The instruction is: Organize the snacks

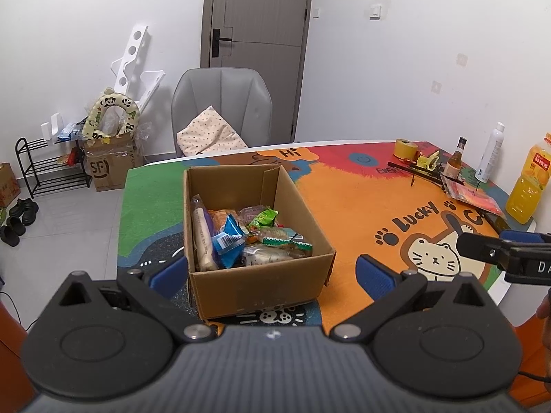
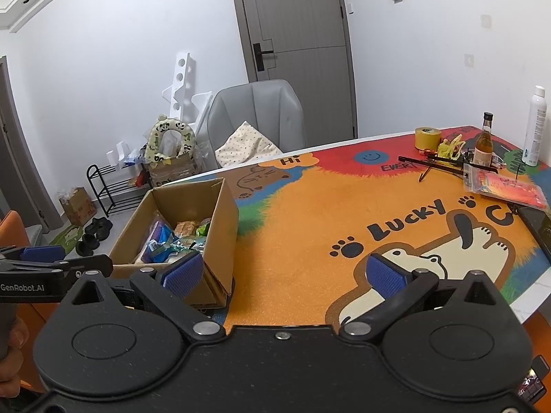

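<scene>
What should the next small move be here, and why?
Probably ease the left gripper forward and down into the cardboard box. Its fingers are spread wide and empty in front of the box, the snacks lie jumbled inside, and the right gripper hangs open over the mat.

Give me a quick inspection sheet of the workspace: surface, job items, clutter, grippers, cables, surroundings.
Surface: table under a colourful cat mat.
Job's things: open cardboard box at the mat's left end, wrapped snacks inside it.
Clutter: far right corner holds tape roll, brown bottle, white spray can, orange juice bottle, red packet.
Grippers: left gripper open, straddling the box; right gripper open, empty.
Cables: nothing seen on the table.
Surroundings: grey chair, door, shoe rack.
</scene>
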A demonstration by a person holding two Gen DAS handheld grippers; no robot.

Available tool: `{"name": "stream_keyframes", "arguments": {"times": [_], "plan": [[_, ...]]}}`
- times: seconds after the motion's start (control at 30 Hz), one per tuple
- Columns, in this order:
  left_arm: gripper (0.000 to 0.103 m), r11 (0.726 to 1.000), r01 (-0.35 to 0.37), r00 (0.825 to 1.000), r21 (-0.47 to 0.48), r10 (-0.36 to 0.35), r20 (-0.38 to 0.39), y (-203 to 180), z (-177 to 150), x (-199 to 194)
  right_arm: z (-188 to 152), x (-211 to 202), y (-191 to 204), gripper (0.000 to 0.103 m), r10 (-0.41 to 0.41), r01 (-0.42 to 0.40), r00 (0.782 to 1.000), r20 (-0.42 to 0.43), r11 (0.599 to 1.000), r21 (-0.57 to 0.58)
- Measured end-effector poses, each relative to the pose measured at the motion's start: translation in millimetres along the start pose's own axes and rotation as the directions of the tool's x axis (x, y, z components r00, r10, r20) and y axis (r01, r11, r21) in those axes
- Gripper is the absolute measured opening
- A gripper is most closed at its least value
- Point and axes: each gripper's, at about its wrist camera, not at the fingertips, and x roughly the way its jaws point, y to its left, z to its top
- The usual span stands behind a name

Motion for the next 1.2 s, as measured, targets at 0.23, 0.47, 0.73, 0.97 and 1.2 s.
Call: {"name": "stream_keyframes", "arguments": {"times": [0.23, 0.47, 0.73, 0.97, 1.2], "plan": [[0.103, 1.0, 0.0, 1.0, 0.0, 0.0, 0.0, -0.2, 0.0, 0.1, -0.1, -0.4, 0.1, 0.103, 0.001, -0.001, 1.0, 0.0, 1.0, 0.001], [0.103, 1.0, -0.001, 1.0, -0.001, 0.001, -0.001, -0.3, 0.0, 0.2, -0.2, -0.8, 0.2, 0.103, 0.001, -0.001, 1.0, -0.002, 1.0, 0.001], [0.103, 1.0, -0.002, 1.0, 0.001, 0.002, -0.001, -0.2, -0.4, 1.4, 0.1, -1.1, -0.1, 0.103, 0.001, -0.001, 1.0, -0.003, 1.0, -0.004], [0.103, 1.0, 0.0, 1.0, -0.002, 0.0, -0.008, 1.0, -4.6, 4.0, -0.7, -0.4, 1.6, 0.103, 0.002, -0.002, 1.0, -0.01, 1.0, -0.015], [0.103, 1.0, 0.002, 1.0, 0.0, -0.002, -0.008, 0.5, -5.1, 4.4, 0.2, 0.2, 1.1, 0.103, 0.002, -0.002, 1.0, -0.013, 1.0, -0.015]]}}
